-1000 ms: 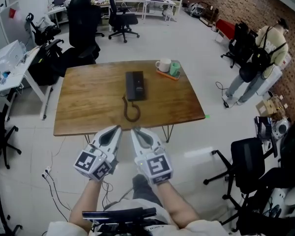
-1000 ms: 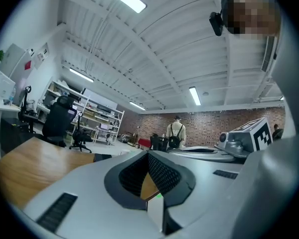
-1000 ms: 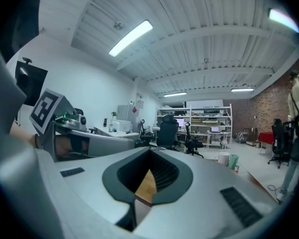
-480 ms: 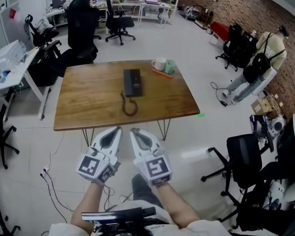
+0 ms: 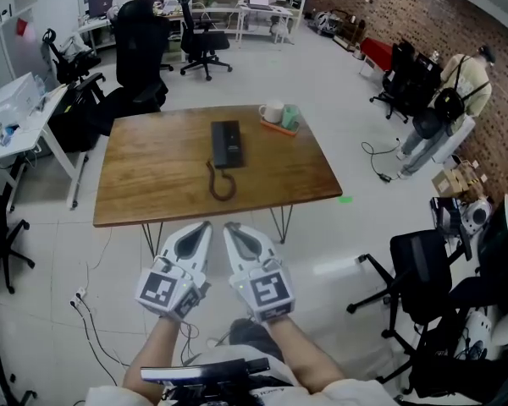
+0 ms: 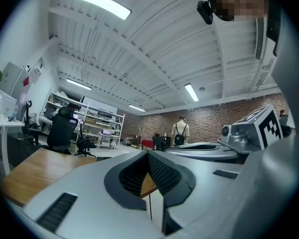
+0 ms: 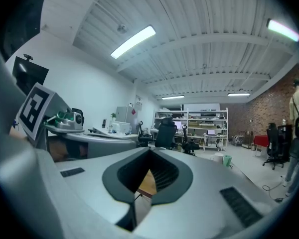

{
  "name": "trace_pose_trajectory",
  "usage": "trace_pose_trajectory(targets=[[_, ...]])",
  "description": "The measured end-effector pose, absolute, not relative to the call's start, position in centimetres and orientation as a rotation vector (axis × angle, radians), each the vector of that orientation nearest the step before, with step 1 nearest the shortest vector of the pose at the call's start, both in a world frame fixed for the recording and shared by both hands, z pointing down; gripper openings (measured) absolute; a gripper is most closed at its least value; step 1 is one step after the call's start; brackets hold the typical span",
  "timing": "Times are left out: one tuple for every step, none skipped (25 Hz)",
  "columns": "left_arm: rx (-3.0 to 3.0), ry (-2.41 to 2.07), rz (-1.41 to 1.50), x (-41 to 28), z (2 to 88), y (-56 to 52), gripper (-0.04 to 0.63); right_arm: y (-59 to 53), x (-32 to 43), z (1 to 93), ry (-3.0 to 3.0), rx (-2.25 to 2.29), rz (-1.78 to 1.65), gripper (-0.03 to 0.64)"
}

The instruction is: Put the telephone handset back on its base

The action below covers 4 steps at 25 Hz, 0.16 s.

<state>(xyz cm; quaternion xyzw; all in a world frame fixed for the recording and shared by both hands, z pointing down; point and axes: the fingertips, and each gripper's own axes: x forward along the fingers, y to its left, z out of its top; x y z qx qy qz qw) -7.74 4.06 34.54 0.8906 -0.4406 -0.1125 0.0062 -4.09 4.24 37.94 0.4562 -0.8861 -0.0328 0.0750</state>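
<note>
Wooden bench [image 5: 152, 176] in a big open office: pale floor, brick wall [image 5: 423, 15] on the right, black office chairs [image 5: 205, 32] around. The black telephone [image 5: 228, 143] sits mid-bench, its cord [image 5: 223, 186] looped toward the near edge, with a white mug [image 5: 273, 112] farther back. The left gripper [image 5: 204, 224] and right gripper [image 5: 229, 226] are off the bench, fingers together, empty.

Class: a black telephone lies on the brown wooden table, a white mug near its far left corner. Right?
No: the head view shows the white mug near the far right corner of the brown wooden table; the black telephone does lie there.
</note>
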Motion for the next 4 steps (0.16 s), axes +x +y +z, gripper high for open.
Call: trace_pose_trajectory(targets=[[2.793,-1.381,-0.346,-7.53,34.36,4.04,0.000,4.18,-3.92,37.80,-2.659,1.371,-0.097,0.003],[2.799,-1.383,-0.341,-7.34,34.13,3.99,0.000,4.08,-3.75,37.59,-2.661,1.374,-0.097,0.003],[2.806,-1.386,-0.337,-7.15,33.86,3.93,0.000,3.95,-3.59,37.35,-2.664,1.378,-0.099,0.003],[2.813,-1.390,-0.332,-6.98,33.58,3.85,0.000,3.81,-3.43,37.10,-2.667,1.382,-0.101,0.003]])
